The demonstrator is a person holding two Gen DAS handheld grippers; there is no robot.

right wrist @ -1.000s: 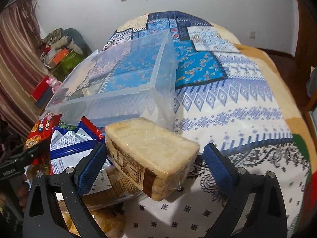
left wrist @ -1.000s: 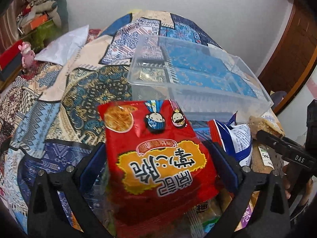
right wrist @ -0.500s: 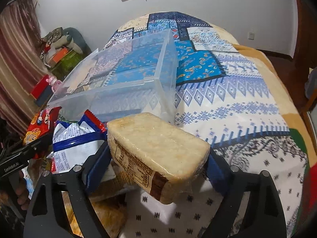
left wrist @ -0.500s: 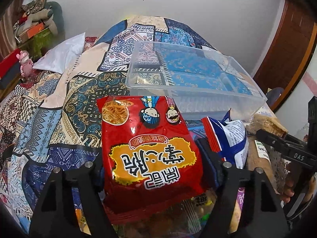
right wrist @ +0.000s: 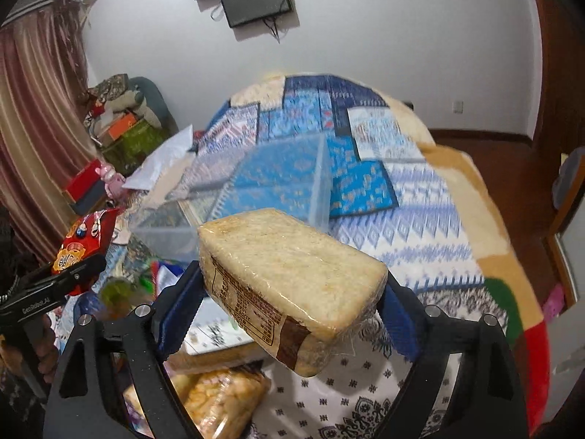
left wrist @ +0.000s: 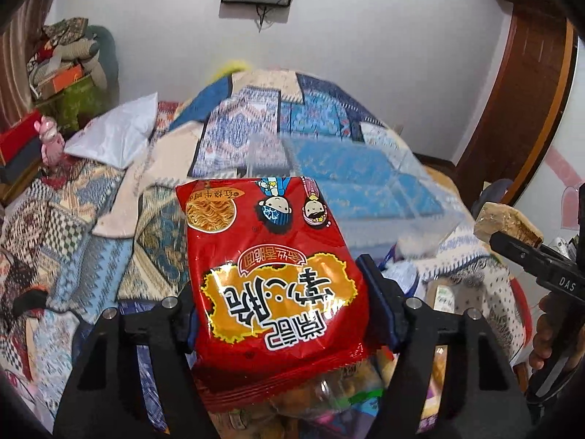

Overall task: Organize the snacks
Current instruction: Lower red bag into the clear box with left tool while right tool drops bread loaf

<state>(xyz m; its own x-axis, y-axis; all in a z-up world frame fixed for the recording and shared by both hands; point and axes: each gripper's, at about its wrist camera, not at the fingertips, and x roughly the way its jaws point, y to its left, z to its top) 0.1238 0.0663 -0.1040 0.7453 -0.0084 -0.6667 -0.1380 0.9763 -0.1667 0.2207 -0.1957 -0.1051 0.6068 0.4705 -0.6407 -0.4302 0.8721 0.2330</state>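
Jaws of the left gripper (left wrist: 283, 301) clamp one red noodle packet (left wrist: 270, 278), held up over the snack pile (left wrist: 329, 395). Right gripper (right wrist: 290, 294) pinches one wrapped pale cake block (right wrist: 292, 270) above more packets (right wrist: 215, 398). Beyond both, one clear plastic bin (right wrist: 278, 179) sits on the patterned blanket (right wrist: 420, 226), blurred.
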